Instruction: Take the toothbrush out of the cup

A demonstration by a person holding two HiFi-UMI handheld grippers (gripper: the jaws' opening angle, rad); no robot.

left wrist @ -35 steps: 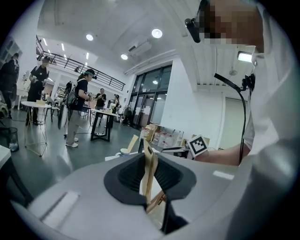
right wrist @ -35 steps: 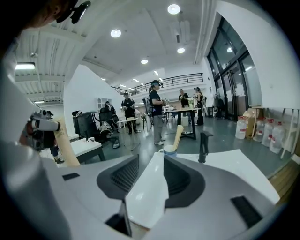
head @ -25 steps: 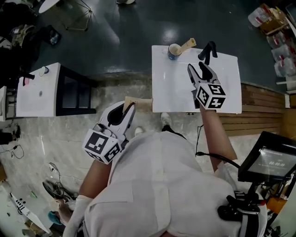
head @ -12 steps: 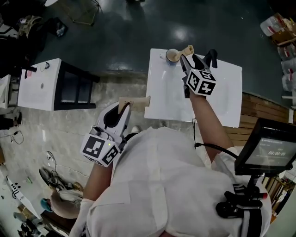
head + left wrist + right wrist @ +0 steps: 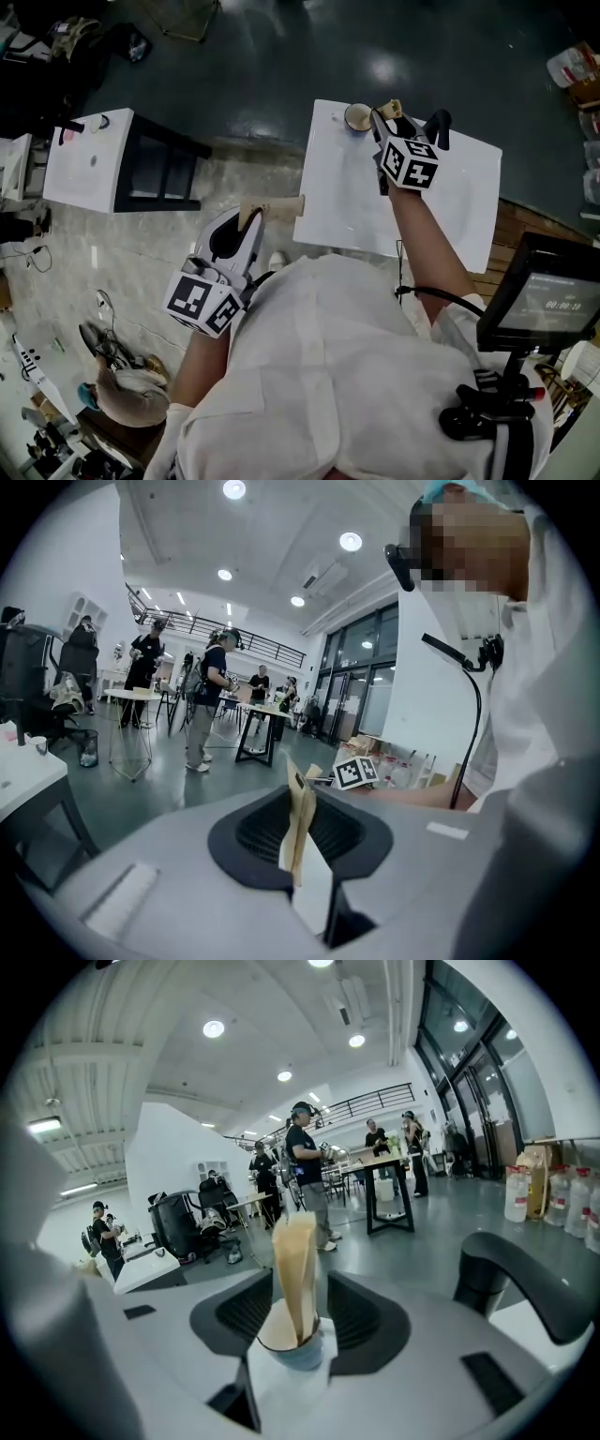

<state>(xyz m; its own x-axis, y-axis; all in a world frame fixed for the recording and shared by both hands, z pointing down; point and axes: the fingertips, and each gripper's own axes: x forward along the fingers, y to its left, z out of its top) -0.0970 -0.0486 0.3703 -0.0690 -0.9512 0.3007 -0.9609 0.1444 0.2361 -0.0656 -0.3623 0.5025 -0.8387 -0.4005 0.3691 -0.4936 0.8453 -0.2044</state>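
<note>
Head view: the cup (image 5: 357, 116) is standing near the far left corner of the table (image 5: 347, 206), with the toothbrush (image 5: 390, 108) leaning out of it to the right. The right gripper (image 5: 390, 124) is reaching over it. The left gripper (image 5: 251, 217) is hanging off the table's left edge, gripping a tan pack (image 5: 277, 207). A black stand (image 5: 439, 126) is sitting at the far edge, just beside the right gripper.

Left gripper view: the jaws are pressing together on the thin tan pack (image 5: 300, 822), so this hand is not free to steady the cup.

Right gripper view: the jaws are standing wide apart, having just been closing slightly. The toothbrush (image 5: 296, 1269) is rising upright between them, and neither pad is touching it. The cup (image 5: 298, 1344) is sitting low between the jaws.

Doing it well, as I am judging it:
- Keep the pads above the cup's rim.
- Close on the toothbrush's flat faces.
- Lift along its lean, so that the light cup is not tipping or riding up.
- Keep clear of the black stand.

Count:
- 1 cup
- 1 toothbrush in it
- 1 tan pack
- 2 grippers
- 1 black stand
- 1 table carrying the cup
</note>
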